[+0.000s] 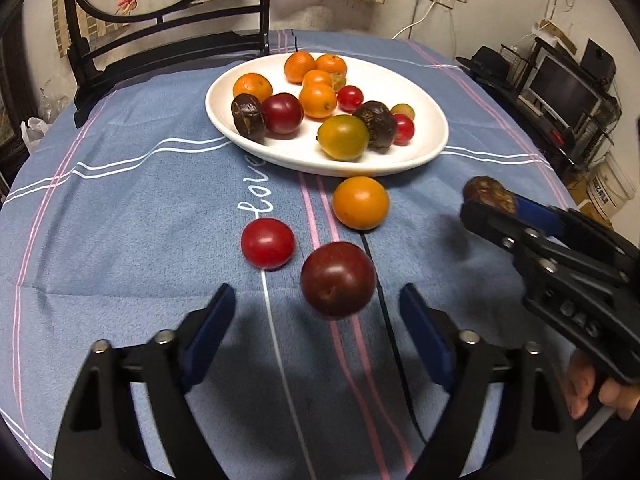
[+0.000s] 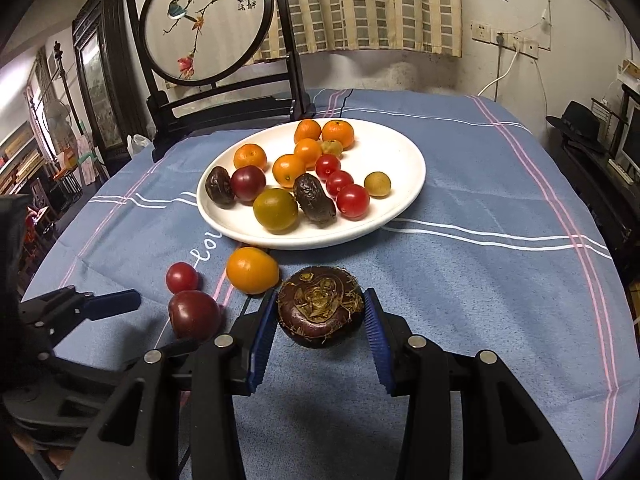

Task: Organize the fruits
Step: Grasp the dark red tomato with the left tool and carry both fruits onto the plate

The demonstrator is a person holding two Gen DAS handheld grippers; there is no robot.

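Observation:
A white plate (image 1: 400,160) (image 2: 360,236) at the back of the blue cloth holds several oranges, cherry tomatoes, dark fruits and a greenish one. In front of it lie an orange fruit (image 1: 360,202) (image 2: 252,270), a cherry tomato (image 1: 267,243) (image 2: 182,277) and a dark red plum (image 1: 338,278) (image 2: 194,314). My left gripper (image 1: 316,292) is open, its fingers on either side of the plum with gaps on both sides. My right gripper (image 2: 320,296) (image 1: 488,200) is shut on a dark brown round fruit (image 2: 320,312) (image 1: 490,192), held just above the cloth to the right of the loose fruits.
A dark wooden stand with a round painted screen (image 2: 208,20) sits at the table's back left. A hand (image 1: 592,384) grips the right tool. A black hat (image 2: 576,124) and a monitor (image 1: 564,88) are beyond the table's right edge. Bare cloth stretches right of the plate.

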